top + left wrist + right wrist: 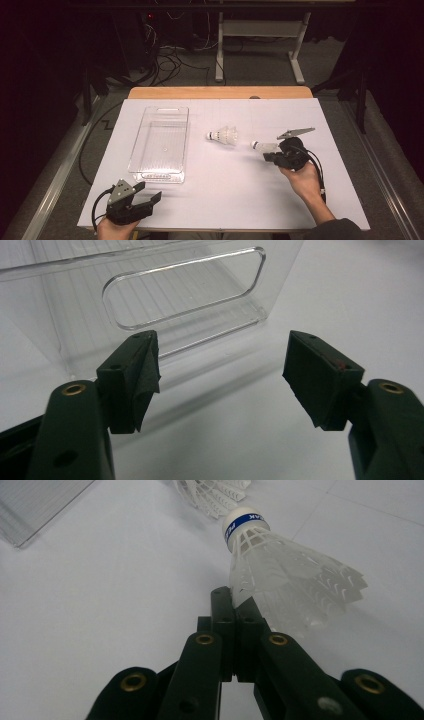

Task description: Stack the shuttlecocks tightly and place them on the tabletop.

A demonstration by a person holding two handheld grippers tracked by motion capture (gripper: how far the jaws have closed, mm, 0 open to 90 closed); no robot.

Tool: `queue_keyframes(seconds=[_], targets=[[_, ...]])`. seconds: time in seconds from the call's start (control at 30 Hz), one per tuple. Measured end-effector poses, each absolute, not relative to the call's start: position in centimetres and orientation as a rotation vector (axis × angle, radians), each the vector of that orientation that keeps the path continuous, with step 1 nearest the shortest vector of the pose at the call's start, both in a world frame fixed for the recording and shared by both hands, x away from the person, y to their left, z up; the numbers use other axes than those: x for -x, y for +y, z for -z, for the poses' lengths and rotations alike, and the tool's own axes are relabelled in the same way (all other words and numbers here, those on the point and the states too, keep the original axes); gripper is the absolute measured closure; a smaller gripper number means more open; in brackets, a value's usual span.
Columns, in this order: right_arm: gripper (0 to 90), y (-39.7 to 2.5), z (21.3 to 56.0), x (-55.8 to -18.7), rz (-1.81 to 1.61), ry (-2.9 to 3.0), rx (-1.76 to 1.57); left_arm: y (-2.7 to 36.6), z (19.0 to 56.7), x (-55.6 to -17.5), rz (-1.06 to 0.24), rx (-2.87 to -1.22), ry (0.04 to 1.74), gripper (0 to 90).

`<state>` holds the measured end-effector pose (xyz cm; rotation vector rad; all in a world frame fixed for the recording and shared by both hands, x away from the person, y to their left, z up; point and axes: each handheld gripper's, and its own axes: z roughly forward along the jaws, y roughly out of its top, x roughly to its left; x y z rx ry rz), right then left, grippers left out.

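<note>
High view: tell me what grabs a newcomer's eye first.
The right gripper, jaws shut on the skirt edge of a white shuttlecock, right of centre. A second shuttlecock lies mid-table. The clear plastic bin stands at left, with the left gripper open just before it.

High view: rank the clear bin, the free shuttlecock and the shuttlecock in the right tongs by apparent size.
1. Clear bin, by far the largest.
2. Free shuttlecock and the held shuttlecock: unsure, since the right tongs hide part of the held one's skirt.
</note>
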<state>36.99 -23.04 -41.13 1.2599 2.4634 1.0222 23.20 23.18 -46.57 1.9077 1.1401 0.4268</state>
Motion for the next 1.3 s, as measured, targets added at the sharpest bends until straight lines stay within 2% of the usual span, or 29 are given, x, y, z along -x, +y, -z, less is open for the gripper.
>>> queue_keyframes(seconds=[1.3], targets=[[90.0,-23.0,40.8,-38.4,-1.039,2.474,-1.27,23.2,46.5,-23.2,-0.427,-1.906,1.139,31.6]])
